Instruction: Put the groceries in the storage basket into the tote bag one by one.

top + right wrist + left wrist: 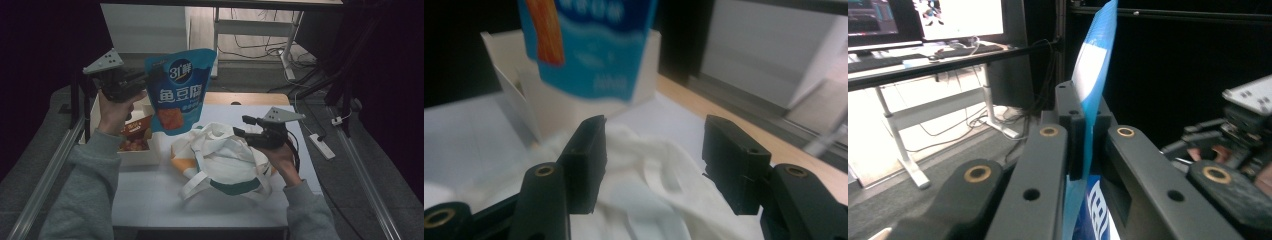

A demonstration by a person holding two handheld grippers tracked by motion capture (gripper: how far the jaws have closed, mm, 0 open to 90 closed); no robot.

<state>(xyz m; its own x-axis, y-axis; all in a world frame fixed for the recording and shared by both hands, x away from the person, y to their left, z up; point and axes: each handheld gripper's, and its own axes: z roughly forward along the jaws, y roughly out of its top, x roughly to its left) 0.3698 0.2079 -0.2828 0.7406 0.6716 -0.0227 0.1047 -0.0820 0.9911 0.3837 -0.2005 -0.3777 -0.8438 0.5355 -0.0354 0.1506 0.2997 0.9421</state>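
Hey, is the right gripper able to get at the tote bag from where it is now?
Probably yes. The right gripper hangs open just above the white tote bag, nothing between them; the blue snack pouch is held up by the left gripper.

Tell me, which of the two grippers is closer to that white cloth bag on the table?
Right. The right gripper hovers open just over the white cloth bag; the left gripper is raised beyond it, clamping a blue snack pouch.

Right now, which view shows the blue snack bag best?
The high view: the blue snack bag faces the camera whole, held up above the table by the left hand-held gripper. The left gripper view shows it edge-on, pinched between the jaws. The right gripper view catches its lower part, above the tote bag.
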